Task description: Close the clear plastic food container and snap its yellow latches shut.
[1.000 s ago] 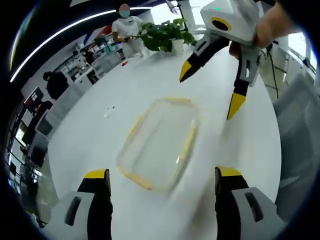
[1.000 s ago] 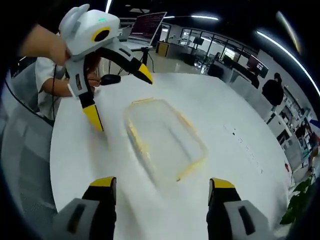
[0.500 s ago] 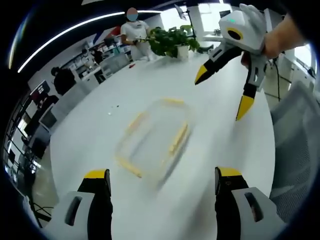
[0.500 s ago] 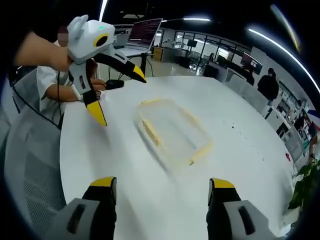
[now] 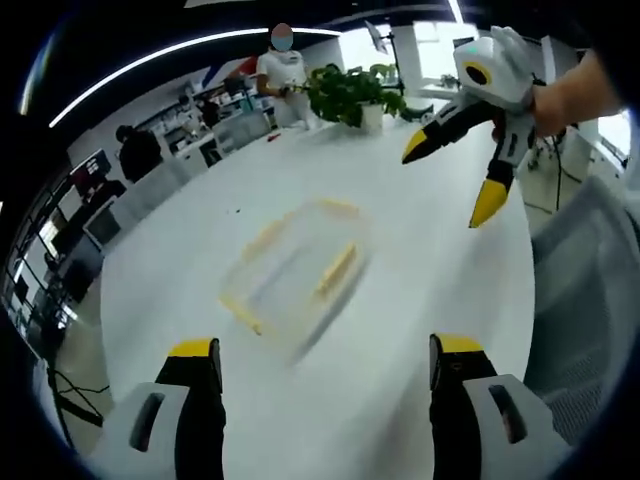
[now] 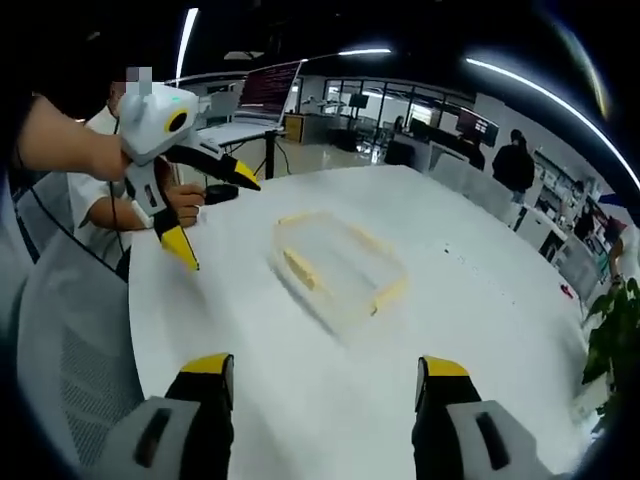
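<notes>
Count: one clear container (image 5: pixel 292 277) with yellow latches (image 5: pixel 337 272) on one white table (image 5: pixel 420 300). Two hand-held grippers: left hand-held gripper (image 5: pixel 324 362), right hand-held gripper (image 6: pixel 325 370). One potted plant (image 5: pixel 352 92), far side.

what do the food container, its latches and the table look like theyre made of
The food container looks like clear plastic: the white table shows through its walls. Its latches look like opaque yellow plastic, though motion blur hides their finish. The table looks like a smooth white laminate or painted top with a soft sheen; the exact material is unclear.
</notes>
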Tool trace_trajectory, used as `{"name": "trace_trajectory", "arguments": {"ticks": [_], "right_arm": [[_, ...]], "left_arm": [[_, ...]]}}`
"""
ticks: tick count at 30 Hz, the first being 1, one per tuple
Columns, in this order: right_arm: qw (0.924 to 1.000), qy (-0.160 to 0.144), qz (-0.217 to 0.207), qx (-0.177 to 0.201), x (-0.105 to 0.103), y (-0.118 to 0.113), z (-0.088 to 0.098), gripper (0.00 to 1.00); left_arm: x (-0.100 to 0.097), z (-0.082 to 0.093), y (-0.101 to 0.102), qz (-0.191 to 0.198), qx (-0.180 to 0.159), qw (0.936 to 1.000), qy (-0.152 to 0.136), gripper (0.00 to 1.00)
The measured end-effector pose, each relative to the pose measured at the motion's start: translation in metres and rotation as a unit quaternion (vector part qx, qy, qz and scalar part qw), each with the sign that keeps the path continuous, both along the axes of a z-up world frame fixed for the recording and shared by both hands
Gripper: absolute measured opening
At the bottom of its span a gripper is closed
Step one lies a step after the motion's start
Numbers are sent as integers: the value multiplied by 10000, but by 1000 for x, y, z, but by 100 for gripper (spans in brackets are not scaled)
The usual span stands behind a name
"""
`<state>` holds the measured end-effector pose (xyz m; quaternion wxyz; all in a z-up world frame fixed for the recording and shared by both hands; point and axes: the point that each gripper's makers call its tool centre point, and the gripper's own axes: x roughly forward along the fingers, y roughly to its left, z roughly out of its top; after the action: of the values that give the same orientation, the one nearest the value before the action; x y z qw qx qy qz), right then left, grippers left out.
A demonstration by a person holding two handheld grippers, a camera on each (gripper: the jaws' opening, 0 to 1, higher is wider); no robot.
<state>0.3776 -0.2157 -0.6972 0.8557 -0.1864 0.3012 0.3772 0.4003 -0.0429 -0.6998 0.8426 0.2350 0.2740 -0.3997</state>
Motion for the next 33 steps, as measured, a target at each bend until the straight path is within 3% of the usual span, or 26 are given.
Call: {"name": "trace_trajectory", "arguments": {"ticks": [9,11,16,20,33], "right_arm": [[9998,6,-157,86,-22,-10,-6,74],[9991,19,-345,263,-25,-13,-4,73],[9995,24,-232,226,-44,-17,-11,73],[9988,10,-384,318,-54,-28,-12,73],[9959,-258,-695,518,-80,-40,-11,73]], "left_arm": [[-26,-5,18,245,-169,9995,74,84],[-36,-4,20,254,-194,9995,52,84],[-51,-7,28,357,-256,9990,90,83],[-65,-7,35,454,-327,9984,71,82],[-111,-16,43,728,-703,9948,121,82]]}}
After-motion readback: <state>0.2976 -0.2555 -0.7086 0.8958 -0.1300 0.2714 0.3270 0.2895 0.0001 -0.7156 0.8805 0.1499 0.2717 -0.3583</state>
